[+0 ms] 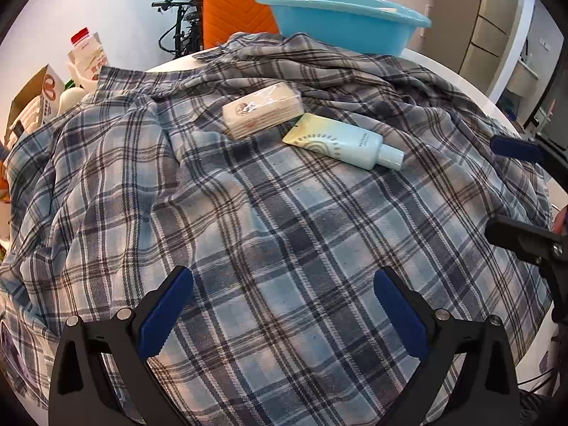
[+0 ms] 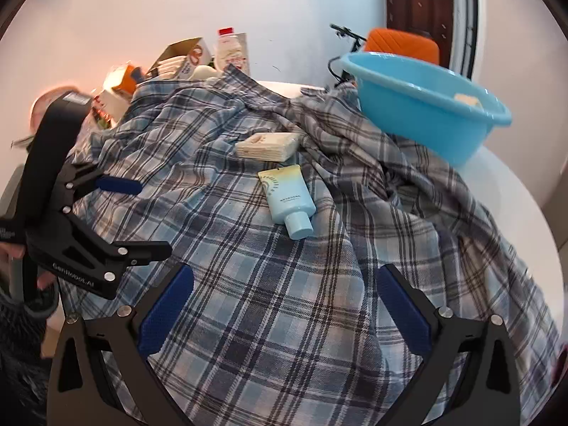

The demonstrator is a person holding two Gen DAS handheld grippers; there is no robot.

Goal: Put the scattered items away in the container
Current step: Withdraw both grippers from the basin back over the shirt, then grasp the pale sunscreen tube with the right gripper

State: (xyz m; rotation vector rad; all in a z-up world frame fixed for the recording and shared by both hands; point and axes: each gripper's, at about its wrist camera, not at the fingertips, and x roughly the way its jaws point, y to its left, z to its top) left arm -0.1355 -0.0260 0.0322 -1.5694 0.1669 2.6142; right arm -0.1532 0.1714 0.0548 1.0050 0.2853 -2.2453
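A blue plastic basin [image 1: 340, 25] [image 2: 419, 106] stands at the far side of the table, with a pale item [image 2: 468, 100] inside it. A pale blue tube [image 1: 344, 142] [image 2: 289, 200] and a clear-wrapped beige packet [image 1: 264, 110] [image 2: 268, 146] lie side by side on a plaid shirt [image 1: 266, 213] [image 2: 284, 284] spread over the table. My left gripper [image 1: 284, 305] [image 2: 138, 216] hovers open above the shirt, well short of both items. My right gripper [image 2: 285, 301] [image 1: 504, 184] is open too, nothing between its fingers.
An orange chair [image 1: 241, 7] [image 2: 401, 44] and a bicycle [image 1: 181, 25] stand behind the white table [image 2: 514, 191]. Cartons, a red-capped bottle [image 1: 87, 53] [image 2: 230, 51] and a cardboard box [image 1: 32, 99] crowd the table's left end. A person's hand [image 2: 21, 266] holds the left gripper's handle.
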